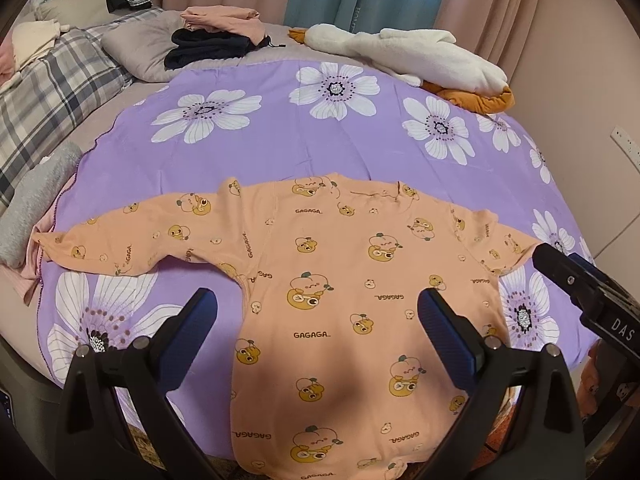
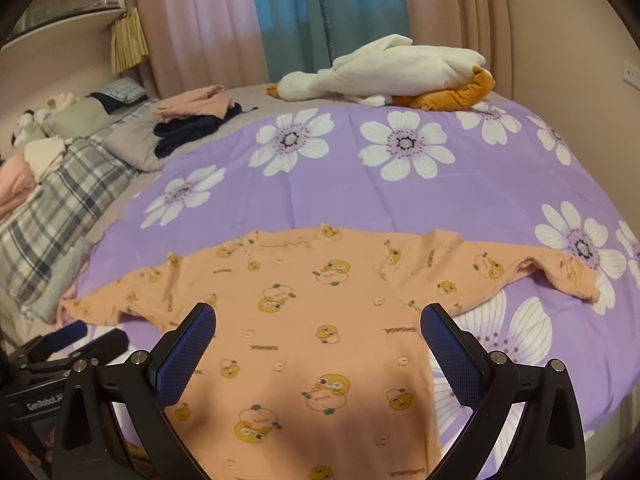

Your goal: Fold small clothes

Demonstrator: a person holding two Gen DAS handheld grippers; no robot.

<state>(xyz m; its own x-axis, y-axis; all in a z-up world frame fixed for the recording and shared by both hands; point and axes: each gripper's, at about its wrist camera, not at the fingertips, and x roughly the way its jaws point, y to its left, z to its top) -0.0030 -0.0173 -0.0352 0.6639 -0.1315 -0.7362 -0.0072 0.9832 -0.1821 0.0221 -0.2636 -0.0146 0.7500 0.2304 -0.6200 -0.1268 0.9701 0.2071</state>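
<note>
Across mid-frame: purple floral sheet (image 1: pixel 280 152) covers your bed, pink and blue curtains (image 2: pixel 248 20) behind | upper left: folded clothes (image 1: pixel 216 36); upper right: plush goose (image 1: pixel 404 52) | orange shirt (image 1: pixel 340 280) lies flat, sleeves spread, centre-bottom | your left gripper (image 1: pixel 318 312) and right gripper (image 2: pixel 318 326) hover above it, jaws apart, empty.

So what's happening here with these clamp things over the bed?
A person is holding a hand-held gripper in each hand, about to fold a small orange shirt. The shirt lies flat on a purple flowered sheet, both sleeves spread out to the sides. The left hand-held gripper and the right hand-held gripper hover open above the shirt's body, gripping nothing. No fold has been made yet. Folded clothes sit at the far side of the bed.
</note>
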